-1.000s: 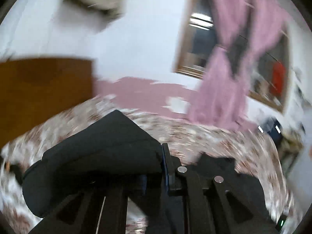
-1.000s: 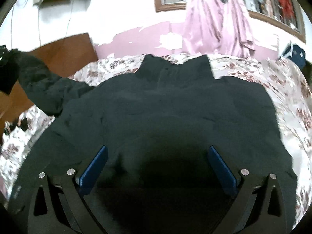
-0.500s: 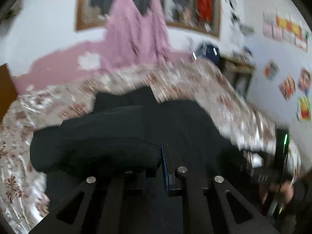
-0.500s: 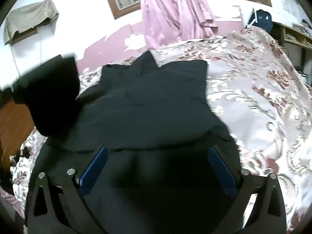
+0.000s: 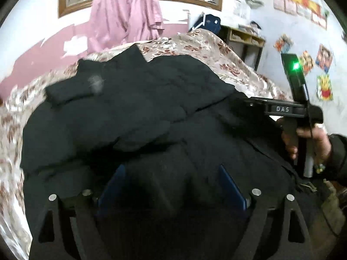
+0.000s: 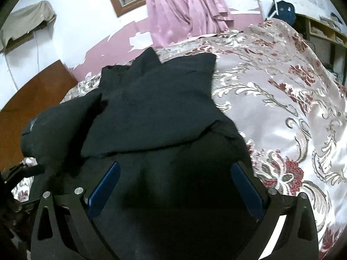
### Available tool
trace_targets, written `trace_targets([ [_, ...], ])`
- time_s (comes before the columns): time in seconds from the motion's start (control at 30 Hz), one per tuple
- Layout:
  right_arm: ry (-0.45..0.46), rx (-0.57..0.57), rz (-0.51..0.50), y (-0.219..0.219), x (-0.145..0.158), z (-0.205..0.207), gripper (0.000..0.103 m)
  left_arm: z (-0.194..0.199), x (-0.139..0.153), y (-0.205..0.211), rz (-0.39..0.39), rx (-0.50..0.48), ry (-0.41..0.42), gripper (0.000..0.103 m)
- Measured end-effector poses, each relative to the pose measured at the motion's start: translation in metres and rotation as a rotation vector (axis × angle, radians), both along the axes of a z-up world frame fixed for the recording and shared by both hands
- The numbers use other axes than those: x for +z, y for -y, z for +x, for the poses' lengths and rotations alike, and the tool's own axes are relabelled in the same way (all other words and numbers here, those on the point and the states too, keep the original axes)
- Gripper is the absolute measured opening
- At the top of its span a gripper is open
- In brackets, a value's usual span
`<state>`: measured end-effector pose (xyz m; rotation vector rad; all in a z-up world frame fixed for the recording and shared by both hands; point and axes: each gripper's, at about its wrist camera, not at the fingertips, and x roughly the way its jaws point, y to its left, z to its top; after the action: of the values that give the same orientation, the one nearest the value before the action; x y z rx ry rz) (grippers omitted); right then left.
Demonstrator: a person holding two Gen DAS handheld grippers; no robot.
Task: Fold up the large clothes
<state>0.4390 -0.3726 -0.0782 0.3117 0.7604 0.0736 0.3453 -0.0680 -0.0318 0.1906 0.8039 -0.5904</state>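
Observation:
A large black garment (image 5: 151, 112) lies on the flowered bedspread (image 5: 238, 69); it also shows in the right wrist view (image 6: 156, 112). Its left sleeve (image 5: 91, 99) is folded across the body and lies loose on top. My left gripper (image 5: 172, 169) is open and empty, its blue pads wide apart just above the garment's near part. My right gripper (image 6: 173, 173) is open and empty over the garment's lower right part. In the left wrist view the right gripper's body and the hand holding it (image 5: 303, 121) are at the right.
The bedspread (image 6: 292, 108) spreads out bare to the right of the garment. A pink curtain (image 6: 186, 8) hangs on the far wall under a framed window. A brown headboard (image 6: 32, 99) stands at the left. A shelf (image 5: 247, 39) stands beyond the bed's right corner.
My left gripper carried the black sleeve rightward over the garment's body, then opened and let it go; the sleeve now lies folded across. My right gripper stayed open and shifted slightly.

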Motion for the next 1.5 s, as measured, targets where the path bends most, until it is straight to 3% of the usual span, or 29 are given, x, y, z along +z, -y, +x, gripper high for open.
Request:
trace_targets([
  [0.17, 0.049, 0.102, -0.067, -0.036, 0.015, -0.010, 0.100, -0.010, 0.001, -0.056, -0.093, 0.134, -0.034, 0.087],
  [0.37, 0.153, 0.357, -0.271, -0.122, 0.040, -0.029, 0.100, 0.005, -0.006, -0.127, -0.138, 0.421, -0.100, 0.091],
  [0.47, 0.215, 0.459, -0.427, -0.169, 0.050, -0.038, 0.100, 0.017, -0.010, -0.152, -0.159, 0.545, -0.111, 0.091],
  [0.57, 0.274, 0.470, -0.595, -0.213, 0.052, -0.037, 0.100, 0.030, -0.007, -0.166, -0.143, 0.630, -0.087, 0.091],
  [0.63, 0.291, 0.440, -0.643, -0.230, 0.053, -0.031, 0.100, 0.040, -0.005, -0.169, -0.126, 0.668, -0.081, 0.091],
  [0.73, 0.313, 0.415, -0.605, -0.243, 0.063, -0.022, 0.099, 0.054, -0.002, -0.174, -0.129, 0.698, -0.080, 0.091],
  [0.8, 0.326, 0.415, -0.554, -0.246, 0.073, -0.016, 0.083, 0.063, 0.000, -0.175, -0.125, 0.702, -0.073, 0.091],
  [0.87, 0.333, 0.427, -0.498, -0.243, 0.083, -0.014, 0.049, 0.072, 0.003, -0.171, -0.113, 0.698, -0.060, 0.091],
  [0.93, 0.348, 0.431, -0.465, -0.238, 0.084, -0.017, 0.033, 0.077, 0.006, -0.165, -0.104, 0.689, -0.040, 0.091],
  [1.03, 0.376, 0.391, -0.419, -0.216, 0.095, -0.017, 0.021, 0.082, 0.007, -0.153, -0.103, 0.670, -0.012, 0.091],
  [1.2, 0.353, 0.242, -0.349, -0.158, 0.113, -0.011, 0.017, 0.087, 0.004, -0.131, -0.084, 0.653, -0.008, 0.091],
  [1.37, 0.257, 0.108, -0.265, -0.098, 0.095, 0.010, 0.018, 0.092, -0.003, -0.111, -0.040, 0.640, -0.009, 0.091],
  [1.5, 0.074, -0.042, -0.272, -0.057, 0.058, 0.027, 0.037, 0.094, 0.004, -0.103, -0.058, 0.621, 0.008, 0.091],
])
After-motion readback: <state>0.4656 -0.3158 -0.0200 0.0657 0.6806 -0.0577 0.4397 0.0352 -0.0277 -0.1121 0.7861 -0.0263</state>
